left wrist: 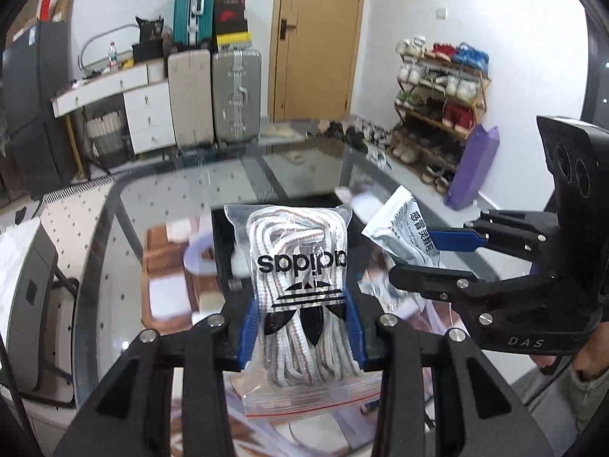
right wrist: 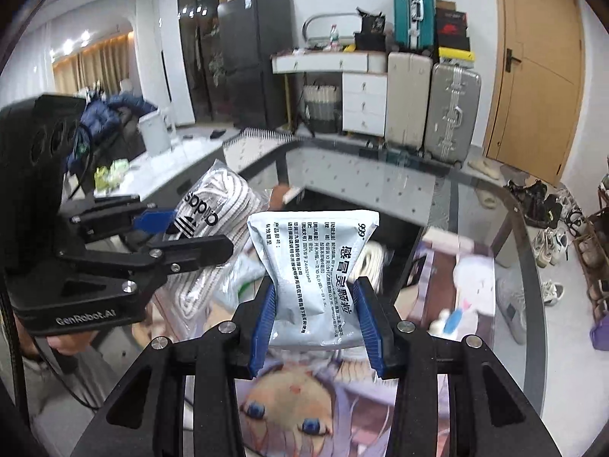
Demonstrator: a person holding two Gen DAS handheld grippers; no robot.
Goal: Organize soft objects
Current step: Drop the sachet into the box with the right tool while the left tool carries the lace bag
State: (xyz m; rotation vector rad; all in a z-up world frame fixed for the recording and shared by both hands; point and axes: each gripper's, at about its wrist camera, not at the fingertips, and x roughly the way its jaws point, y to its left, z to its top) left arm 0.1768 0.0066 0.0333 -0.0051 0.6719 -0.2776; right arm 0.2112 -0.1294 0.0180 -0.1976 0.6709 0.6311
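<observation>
In the left wrist view my left gripper (left wrist: pixel 302 327) is shut on a clear zip bag of white shoelaces (left wrist: pixel 300 266) with a black logo, held up above the glass table (left wrist: pixel 114 266). My right gripper (left wrist: pixel 430 259) hangs at the right of that view, shut on a silver sachet (left wrist: pixel 399 224). In the right wrist view the blue pads of the right gripper (right wrist: pixel 316 320) pinch the silver sachet (right wrist: pixel 316 262), which has printed text, at its lower half. At the left of that view, the left gripper (right wrist: pixel 182 234) holds the shoelace bag (right wrist: pixel 217 205). Both items are clear of the table.
Below lie a cartoon-print mat (right wrist: pixel 297 400) and a black box (right wrist: pixel 403 236) holding a white corded item (right wrist: pixel 371 259). Suitcases (left wrist: pixel 236 95), a white desk (left wrist: pixel 114 87), a wooden door (left wrist: pixel 316 38) and a shoe rack (left wrist: pixel 441 95) stand beyond the glass table.
</observation>
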